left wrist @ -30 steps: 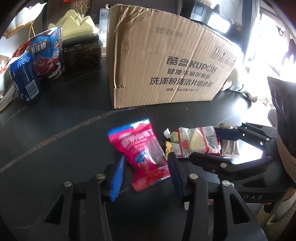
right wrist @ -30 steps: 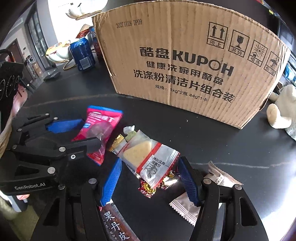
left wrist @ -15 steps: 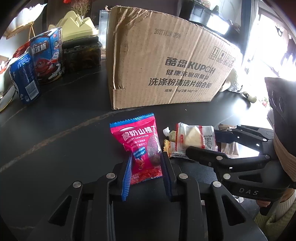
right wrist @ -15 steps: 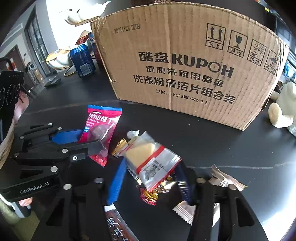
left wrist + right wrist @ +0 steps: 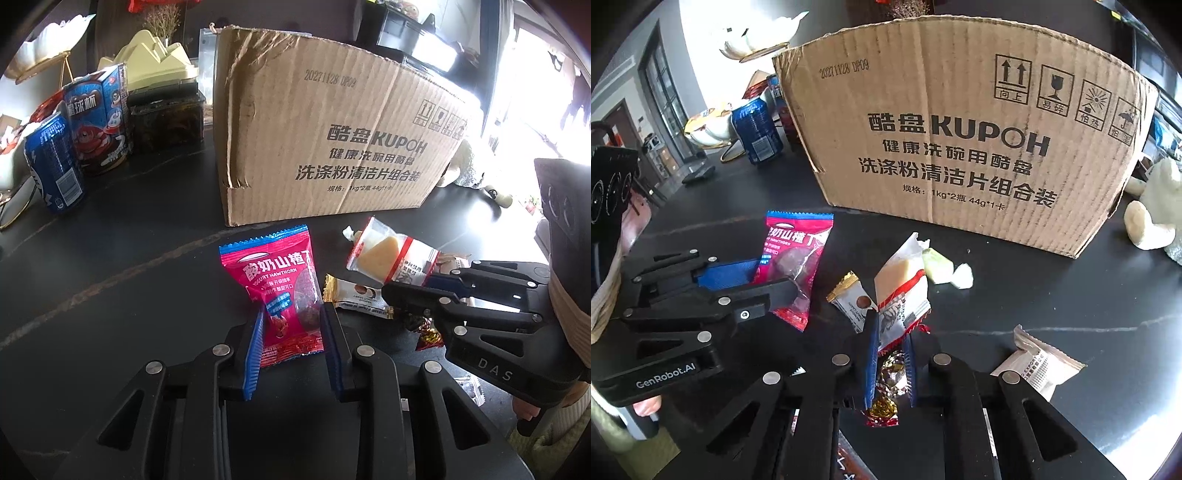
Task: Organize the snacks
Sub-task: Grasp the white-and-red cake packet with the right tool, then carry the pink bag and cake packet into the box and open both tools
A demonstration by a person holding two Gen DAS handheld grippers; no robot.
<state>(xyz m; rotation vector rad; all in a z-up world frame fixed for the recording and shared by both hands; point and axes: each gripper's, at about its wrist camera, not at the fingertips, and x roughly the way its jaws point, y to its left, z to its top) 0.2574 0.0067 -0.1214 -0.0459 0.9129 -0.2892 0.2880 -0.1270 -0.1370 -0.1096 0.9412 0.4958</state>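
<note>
Dark tabletop (image 5: 1052, 295): right hand-held gripper (image 5: 890, 343) clamps cake packet (image 5: 901, 288) (left view: yogurt-hawthorn pouch (image 5: 280, 291) clamped).

Two black handheld grippers with blue finger pads

The left gripper (image 5: 291, 350) is showing black skeletal linkage arms with triangular cut-outs, round silver pivot screws and ridged blue pads (image 5: 254, 354); in the right wrist view its side is carrying white "GenRobot.AI" lettering. The right gripper (image 5: 889, 363) is showing the same black frame, silver screws and blue pads (image 5: 870, 354), with "DAS" embossed on its side in the left wrist view. A black camera housing and a beige knitted sleeve (image 5: 565, 325) are sitting behind it.
</note>
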